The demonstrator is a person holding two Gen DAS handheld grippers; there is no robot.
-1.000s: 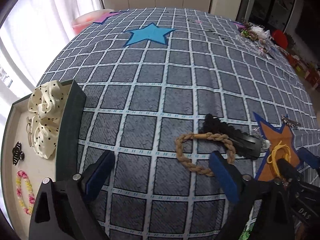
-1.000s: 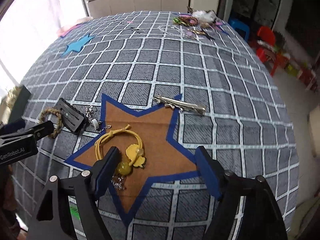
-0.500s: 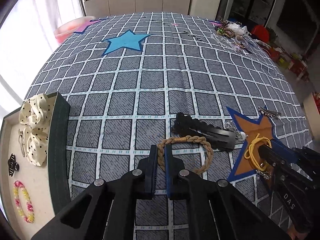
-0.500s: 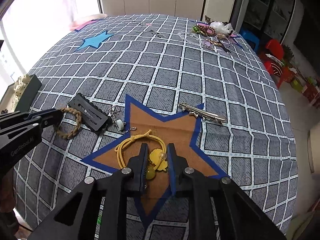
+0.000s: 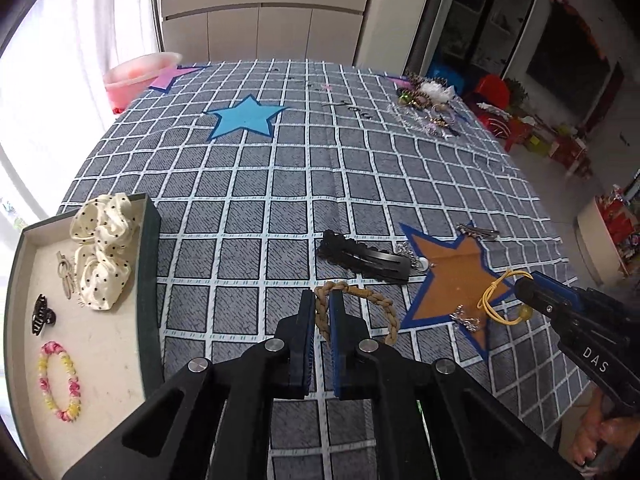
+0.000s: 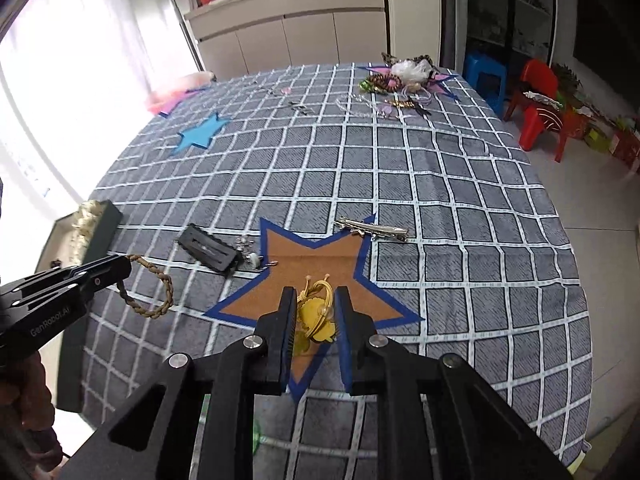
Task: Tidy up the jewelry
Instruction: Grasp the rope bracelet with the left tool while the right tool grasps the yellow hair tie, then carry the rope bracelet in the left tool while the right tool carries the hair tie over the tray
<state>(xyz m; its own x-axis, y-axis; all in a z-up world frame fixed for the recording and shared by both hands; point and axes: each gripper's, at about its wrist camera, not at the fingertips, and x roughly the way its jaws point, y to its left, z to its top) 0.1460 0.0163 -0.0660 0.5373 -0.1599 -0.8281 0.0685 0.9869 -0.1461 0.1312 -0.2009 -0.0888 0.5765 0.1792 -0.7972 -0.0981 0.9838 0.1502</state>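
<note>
Left gripper [image 5: 320,312] clamps braided bracelet [image 5: 360,308]; tray [image 5: 148,280] lies to its left (the nearer hand). Right gripper [image 6: 316,316] clamps yellow hair tie [image 6: 316,312] above orange star [image 6: 316,256], farther from tray.

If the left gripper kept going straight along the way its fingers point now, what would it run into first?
Probably the black hair clip, lying just beyond the braided bracelet that the left gripper holds; depth is hard to judge, so it might meet the checked tablecloth first.
</note>
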